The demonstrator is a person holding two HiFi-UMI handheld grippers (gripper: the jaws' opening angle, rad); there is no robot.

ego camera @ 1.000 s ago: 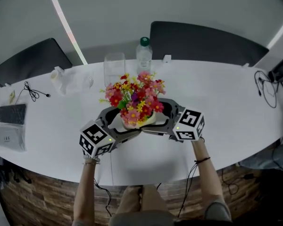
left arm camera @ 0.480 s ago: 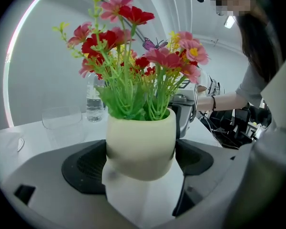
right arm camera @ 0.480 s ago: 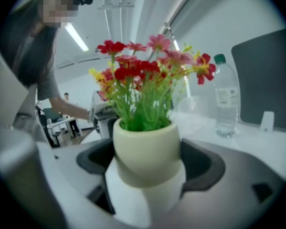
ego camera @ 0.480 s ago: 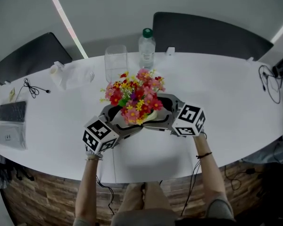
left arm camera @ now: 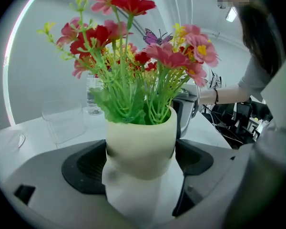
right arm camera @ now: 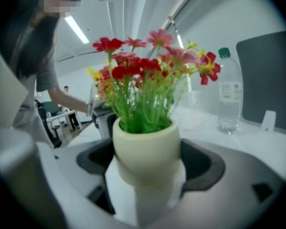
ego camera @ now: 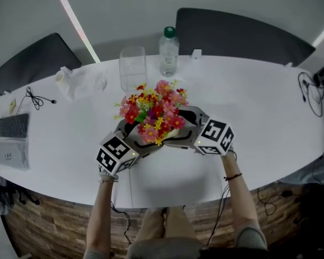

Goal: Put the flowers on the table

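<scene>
A bunch of red, pink and yellow artificial flowers [ego camera: 154, 112] stands in a cream pot [ego camera: 171, 136] above the middle of the white table [ego camera: 259, 112]. My left gripper [ego camera: 140, 139] grips the pot from the left, its dark pads [left arm camera: 86, 166] pressed on both sides of the pot [left arm camera: 140, 144]. From the right, my right gripper [ego camera: 181, 130] is closed around the same pot [right arm camera: 147, 151]. Both are shut on it. The jaws hide the pot's base, so I cannot tell whether it rests on the table.
Behind the flowers stand a clear glass container [ego camera: 132, 68] and a water bottle [ego camera: 169, 48]. A crumpled plastic wrap [ego camera: 78, 82], a cable [ego camera: 38, 99] and a grey device [ego camera: 13, 139] lie at the left. Two dark chairs [ego camera: 243, 34] sit beyond the table.
Both grippers keep their hold on the pot and have barely moved. The head view has shifted a little, so the bottle and glass sit higher in frame.
</scene>
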